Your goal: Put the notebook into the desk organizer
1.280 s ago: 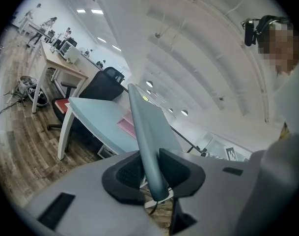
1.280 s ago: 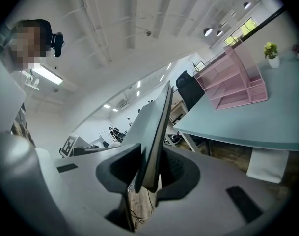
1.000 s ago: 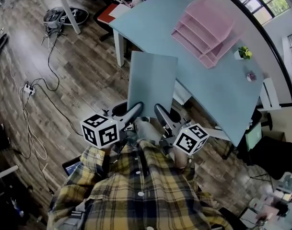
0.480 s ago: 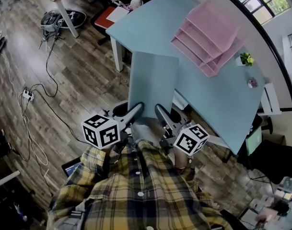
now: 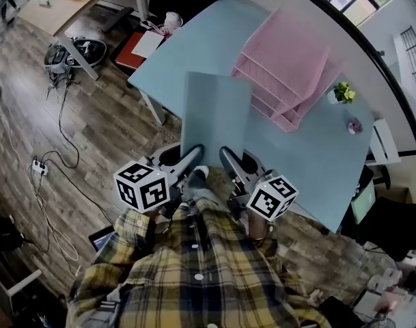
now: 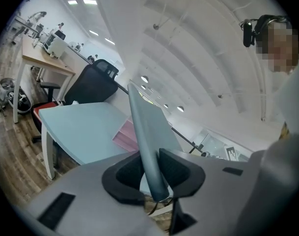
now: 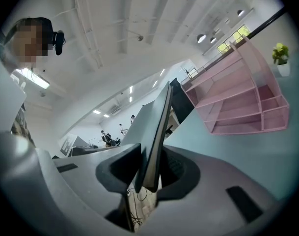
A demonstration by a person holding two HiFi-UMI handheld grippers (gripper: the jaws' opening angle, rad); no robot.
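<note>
Two grippers share one load in the head view: the left gripper [image 5: 192,157] and the right gripper [image 5: 227,158] each clamp the near edge of the blue-grey notebook [image 5: 216,113], side by side. The notebook runs flat ahead of their fingertips, over the near edge of the light blue table [image 5: 194,50]. The pink desk organizer [image 5: 284,63] stands on that table, beyond the fingertips and to their right, apart from the notebook. A small potted plant [image 5: 342,91] sits further right.

Seen from the left gripper view, the dark fingers [image 6: 124,173] are closed on the notebook [image 6: 148,132], which shows edge-on, rising between the pads and away from them. Beyond the fingertips lie the table [image 6: 83,129] and a corner of the organizer [image 6: 123,134].

From the right gripper view, its fingers [image 7: 121,167] likewise pinch the notebook [image 7: 156,129], edge-on between the pads. The organizer [image 7: 237,102] stands ahead and right of the fingertips, its open shelves facing them, with the plant [image 7: 280,53] behind it.
</note>
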